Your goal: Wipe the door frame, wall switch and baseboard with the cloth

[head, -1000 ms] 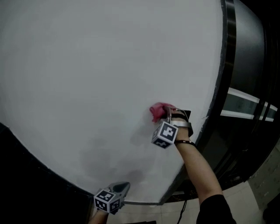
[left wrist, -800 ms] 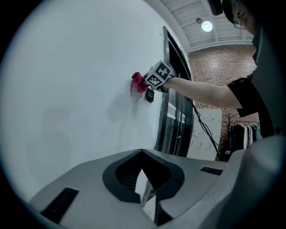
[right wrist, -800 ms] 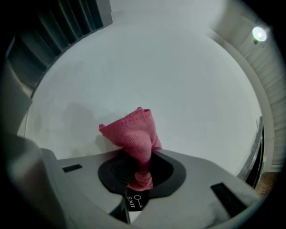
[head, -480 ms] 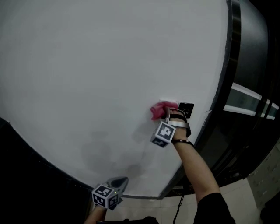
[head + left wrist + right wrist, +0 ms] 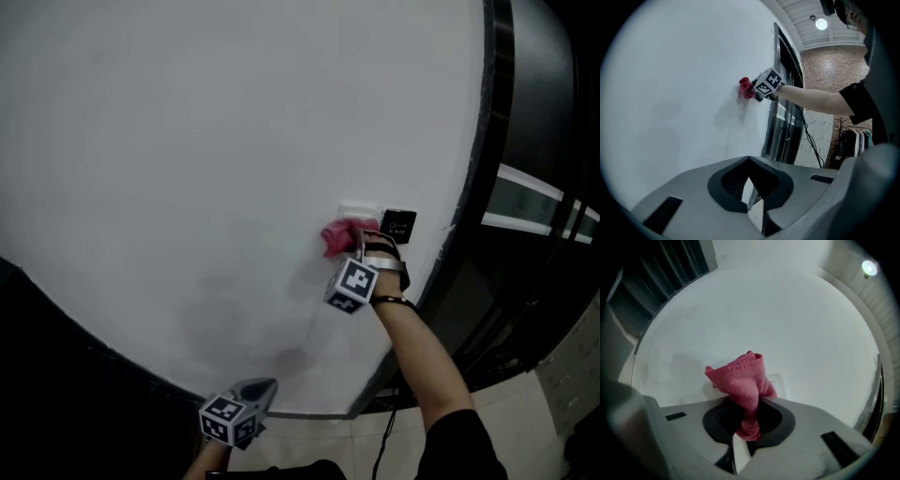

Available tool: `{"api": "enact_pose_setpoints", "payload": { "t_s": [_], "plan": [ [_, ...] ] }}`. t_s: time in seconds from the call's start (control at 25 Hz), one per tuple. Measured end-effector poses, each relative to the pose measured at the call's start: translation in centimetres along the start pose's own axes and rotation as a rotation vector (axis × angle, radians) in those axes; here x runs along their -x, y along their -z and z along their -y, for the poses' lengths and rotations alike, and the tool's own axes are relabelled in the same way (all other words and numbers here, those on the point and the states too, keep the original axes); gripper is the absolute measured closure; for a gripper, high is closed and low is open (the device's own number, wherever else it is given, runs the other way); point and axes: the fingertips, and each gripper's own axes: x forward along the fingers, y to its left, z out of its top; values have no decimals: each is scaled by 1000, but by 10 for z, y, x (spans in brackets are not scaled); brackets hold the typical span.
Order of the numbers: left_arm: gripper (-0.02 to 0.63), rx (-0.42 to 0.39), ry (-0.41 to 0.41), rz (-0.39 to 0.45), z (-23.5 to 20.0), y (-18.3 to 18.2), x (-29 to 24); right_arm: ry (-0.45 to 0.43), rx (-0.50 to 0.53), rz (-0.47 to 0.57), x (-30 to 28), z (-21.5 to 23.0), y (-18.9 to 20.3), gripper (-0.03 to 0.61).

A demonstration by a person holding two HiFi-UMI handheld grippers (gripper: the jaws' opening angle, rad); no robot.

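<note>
A pink cloth is bunched against the white wall, just below and left of a white wall switch. My right gripper is shut on the cloth, which in the right gripper view is a pink cloth standing up from the jaws, with the switch right behind it. The dark door frame runs along the wall's right edge. Low in the head view my left gripper is shut and empty, close to the wall. From the left gripper the cloth shows far ahead.
A small black panel sits right of the switch. A dark strip follows the wall's lower edge above pale floor tiles. Glass door panels lie beyond the frame. A cable hangs by the door.
The cloth has slid slightly down and left, and the white switch and black panel have come into sight above it. The left gripper has hardly moved.
</note>
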Motion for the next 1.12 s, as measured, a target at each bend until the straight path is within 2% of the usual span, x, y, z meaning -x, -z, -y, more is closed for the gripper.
{"api": "enact_pose_setpoints", "payload": {
  "t_s": [0.4,0.48,0.6,0.68,0.84,0.96,1.12],
  "plan": [
    [621,-4,-10,2,-10,-6,12,11,-45,26,5,-1,-4,523],
    [621,1,-15,6,-12,-6,11,-14,-65,22,2,-6,0,523],
    [621,4,-16,28,-14,-7,6,-100,-135,-1,-5,-27,17,523],
    [621,7,-25,57,-15,-10,1,-148,-262,44,6,-41,26,523],
    [621,3,-80,152,-28,-14,-7,-219,-612,151,54,-86,64,523],
    [621,-1,-139,206,-34,-16,8,-253,-779,186,105,-142,83,523],
    [621,2,-175,237,-38,-16,20,-297,-1098,170,147,-207,110,523]
  ]
}}
